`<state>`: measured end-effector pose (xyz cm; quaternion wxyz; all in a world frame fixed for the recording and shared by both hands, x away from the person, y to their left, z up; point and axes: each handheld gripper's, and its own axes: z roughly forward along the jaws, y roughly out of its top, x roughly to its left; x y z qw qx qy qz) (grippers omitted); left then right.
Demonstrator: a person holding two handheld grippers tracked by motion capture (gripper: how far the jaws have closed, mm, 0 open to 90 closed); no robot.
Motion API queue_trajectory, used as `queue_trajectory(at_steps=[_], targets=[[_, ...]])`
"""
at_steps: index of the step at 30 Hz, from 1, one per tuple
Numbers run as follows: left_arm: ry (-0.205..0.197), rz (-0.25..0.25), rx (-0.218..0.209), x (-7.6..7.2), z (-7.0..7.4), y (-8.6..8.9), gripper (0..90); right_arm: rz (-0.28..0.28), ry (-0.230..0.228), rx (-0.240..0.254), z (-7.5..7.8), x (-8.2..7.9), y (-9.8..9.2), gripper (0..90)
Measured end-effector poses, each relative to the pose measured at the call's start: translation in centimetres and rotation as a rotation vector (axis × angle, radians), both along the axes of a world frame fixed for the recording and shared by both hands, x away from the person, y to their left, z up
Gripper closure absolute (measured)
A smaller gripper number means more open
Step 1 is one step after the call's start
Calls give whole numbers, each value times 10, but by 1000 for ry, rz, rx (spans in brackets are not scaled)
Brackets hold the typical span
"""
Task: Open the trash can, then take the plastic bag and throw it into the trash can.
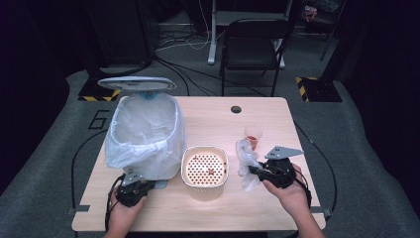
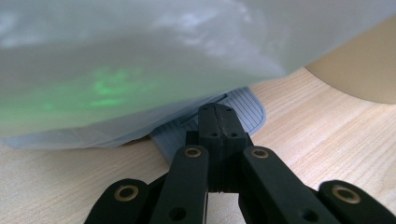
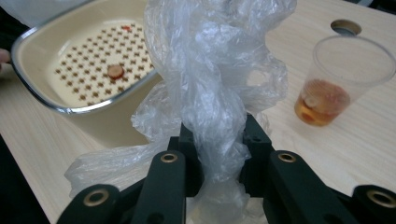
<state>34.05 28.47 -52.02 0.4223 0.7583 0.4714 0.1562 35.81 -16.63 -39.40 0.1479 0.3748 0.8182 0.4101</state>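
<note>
My right gripper [image 1: 255,170] [image 3: 215,140] is shut on a crumpled clear plastic bag [image 1: 245,163] [image 3: 212,70], which hangs above the table's right side. A cream perforated strainer basket [image 1: 204,169] [image 3: 88,65] with a small brown bit in it stands at the table's middle. A clear cup [image 1: 253,135] [image 3: 334,79] with orange-brown residue stands beyond the bag. At the front left my left gripper [image 1: 139,184] [image 2: 218,122] is shut, its tips on the grey ribbed pedal [image 2: 243,109] at the foot of a bin [image 1: 143,136] lined with a white bag [image 2: 140,60].
The bin's lid [image 1: 136,83] stands raised at the table's back left. A round cable hole [image 1: 236,109] sits near the far edge. A black chair [image 1: 250,47] stands behind the table. Bare wood lies along the front edge.
</note>
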Motion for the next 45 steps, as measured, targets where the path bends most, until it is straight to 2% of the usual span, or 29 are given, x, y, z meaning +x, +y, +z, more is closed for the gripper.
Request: queue_trajectory(at_steps=[4, 5, 6, 7, 8, 9, 12, 13, 15, 17, 19, 20, 21, 22, 24, 29, 36, 37, 42, 45], targets=[[-13, -1, 21, -2, 0, -2, 900, 14, -14, -2, 11, 3, 4, 749], [-10, 3, 4, -1, -1, -1, 900, 24, -23, -1, 17, 4, 7, 749], [-10, 3, 4, -1, -1, -1, 900, 24, -23, -1, 17, 4, 7, 749], [5, -4, -22, 0, -1, 2, 900, 37, -26, 6, 25, 5, 11, 748], [5, -4, -22, 0, -1, 2, 900, 42, -28, 8, 28, 6, 12, 748], [29, -4, -58, 2, -1, 5, 900, 51, -35, 11, 31, 7, 14, 748], [49, 0, -78, 4, -1, 7, 900, 59, -44, 21, 39, 8, 18, 748], [66, -20, -98, 6, -1, 10, 900, 72, -52, 34, 45, 10, 22, 747], [68, -13, -101, 6, -1, 10, 900, 93, -60, 52, 50, 11, 26, 746], [65, -22, -79, 6, 0, 10, 900, 110, -63, 63, 55, 12, 31, 746], [64, -27, -79, 6, 0, 9, 900, 122, -68, 64, 58, 13, 34, 746], [55, -3, -62, 4, 1, 6, 900, 140, -76, 64, 64, 16, 42, 746], [55, -3, -62, 4, 1, 6, 900, 147, -82, 59, 66, 17, 46, 746], [37, -7, -41, 3, 0, 4, 900, 160, -88, 56, 69, 19, 51, 745], [32, -6, -42, 3, 0, 4, 900, 166, -89, 56, 71, 20, 55, 745], [9, -12, 5, 1, 1, 0, 900, 213, -105, 31, 82, 33, 84, 743], [19, -19, -3, 2, 1, 2, 900, 254, -112, 21, 92, 43, 106, 742], [22, -23, -3, 2, 1, 2, 900, 262, -116, 25, 95, 46, 114, 741], [21, -18, -1, 1, 2, 0, 900, 290, -126, 47, 103, 54, 128, 740], [21, -5, -1, 1, 1, 0, 900, 299, -120, 43, 106, 58, 138, 740]])
